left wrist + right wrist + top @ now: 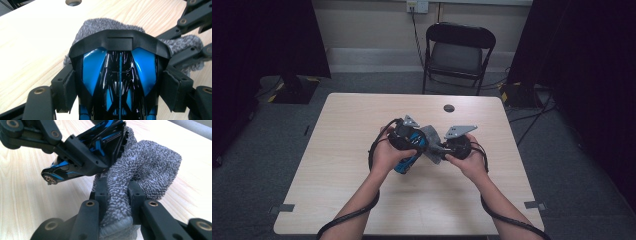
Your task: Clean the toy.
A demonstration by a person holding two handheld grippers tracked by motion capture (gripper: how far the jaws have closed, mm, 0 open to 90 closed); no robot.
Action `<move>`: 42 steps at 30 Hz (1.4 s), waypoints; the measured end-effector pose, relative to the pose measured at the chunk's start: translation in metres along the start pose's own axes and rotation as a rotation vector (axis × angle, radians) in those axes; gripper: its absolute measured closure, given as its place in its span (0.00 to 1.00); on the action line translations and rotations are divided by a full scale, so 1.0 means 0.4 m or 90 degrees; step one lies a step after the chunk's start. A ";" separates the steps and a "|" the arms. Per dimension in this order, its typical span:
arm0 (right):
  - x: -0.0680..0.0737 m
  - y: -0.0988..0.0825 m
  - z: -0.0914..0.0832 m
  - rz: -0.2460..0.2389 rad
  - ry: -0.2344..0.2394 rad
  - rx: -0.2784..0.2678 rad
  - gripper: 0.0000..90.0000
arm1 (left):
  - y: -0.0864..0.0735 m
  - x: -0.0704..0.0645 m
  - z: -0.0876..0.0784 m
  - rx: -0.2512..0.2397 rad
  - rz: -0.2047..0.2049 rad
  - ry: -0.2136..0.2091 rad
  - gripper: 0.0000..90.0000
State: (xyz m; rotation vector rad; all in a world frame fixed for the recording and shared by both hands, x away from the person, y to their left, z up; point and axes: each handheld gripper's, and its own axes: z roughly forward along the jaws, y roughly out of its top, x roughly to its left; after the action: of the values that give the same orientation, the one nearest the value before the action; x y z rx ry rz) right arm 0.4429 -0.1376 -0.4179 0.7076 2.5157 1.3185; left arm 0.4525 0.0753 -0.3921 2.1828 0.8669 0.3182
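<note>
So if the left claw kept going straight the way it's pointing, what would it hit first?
Probably the grey cloth: it lies just past the blue and black object that the left claw grips, touching its front end, though depth is unclear.

Black claws with brass-coloured pivot screws, grey plates, black cables, seemingly bare forearms.
</note>
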 end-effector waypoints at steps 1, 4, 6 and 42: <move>0.001 -0.001 0.002 -0.002 0.002 0.001 0.83 | 0.001 0.001 0.000 -0.001 -0.001 0.001 0.28; 0.005 -0.002 0.007 -0.001 0.005 -0.001 0.83 | 0.006 0.004 0.001 -0.002 -0.005 0.001 0.28; 0.008 -0.002 0.008 -0.003 0.006 -0.001 0.83 | 0.009 0.004 0.002 0.000 -0.003 0.001 0.28; 0.077 -0.022 0.070 -0.033 0.067 0.031 0.83 | 0.044 0.030 0.012 0.000 -0.030 0.010 0.28</move>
State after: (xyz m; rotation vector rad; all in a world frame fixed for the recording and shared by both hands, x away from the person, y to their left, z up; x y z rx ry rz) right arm 0.4249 -0.1062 -0.4402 0.5929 2.6381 1.3143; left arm 0.4721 0.0722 -0.3832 2.1588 0.9261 0.3124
